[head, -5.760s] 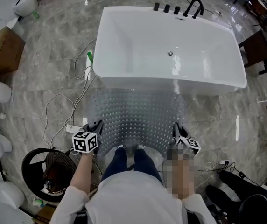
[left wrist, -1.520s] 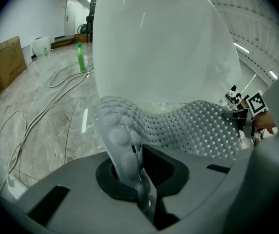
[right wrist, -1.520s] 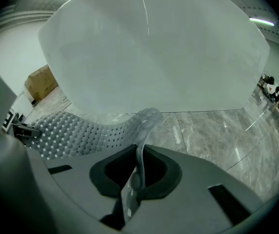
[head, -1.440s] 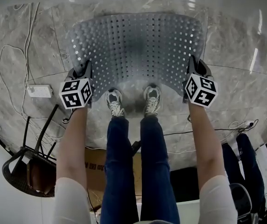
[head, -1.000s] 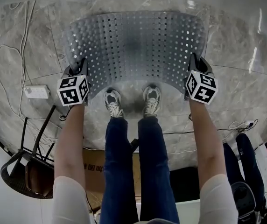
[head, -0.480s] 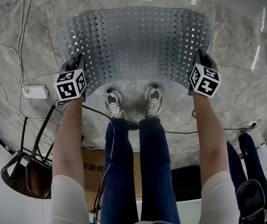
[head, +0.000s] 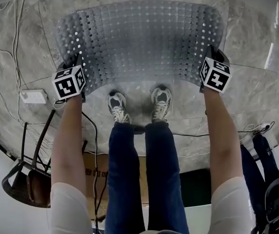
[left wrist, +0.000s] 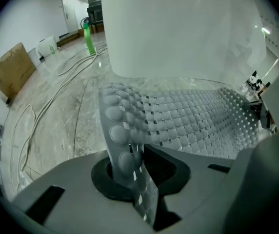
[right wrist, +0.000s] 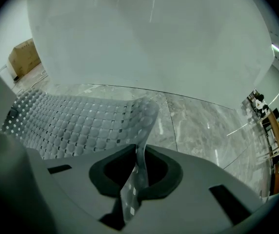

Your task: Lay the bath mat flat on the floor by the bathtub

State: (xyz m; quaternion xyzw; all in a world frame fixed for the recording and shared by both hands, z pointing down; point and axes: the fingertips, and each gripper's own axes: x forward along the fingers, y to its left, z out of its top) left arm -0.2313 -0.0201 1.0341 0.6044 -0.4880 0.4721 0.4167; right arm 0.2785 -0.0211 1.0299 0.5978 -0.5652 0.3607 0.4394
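The grey marble floor (head: 256,96) runs up to the white bathtub (left wrist: 178,28). The clear studded bath mat (head: 139,38) spans the floor between the tub wall and the person's 2 shoes (head: 116,106), its near corners raised. The left gripper (left wrist: 134,172) and right gripper (right wrist: 135,172) each have their jaws clamped on 1 near corner.

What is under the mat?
Only the marble floor: it shows around the mat and through its small holes. Between the holes the mat covers it, so anything thin lying there cannot be seen.
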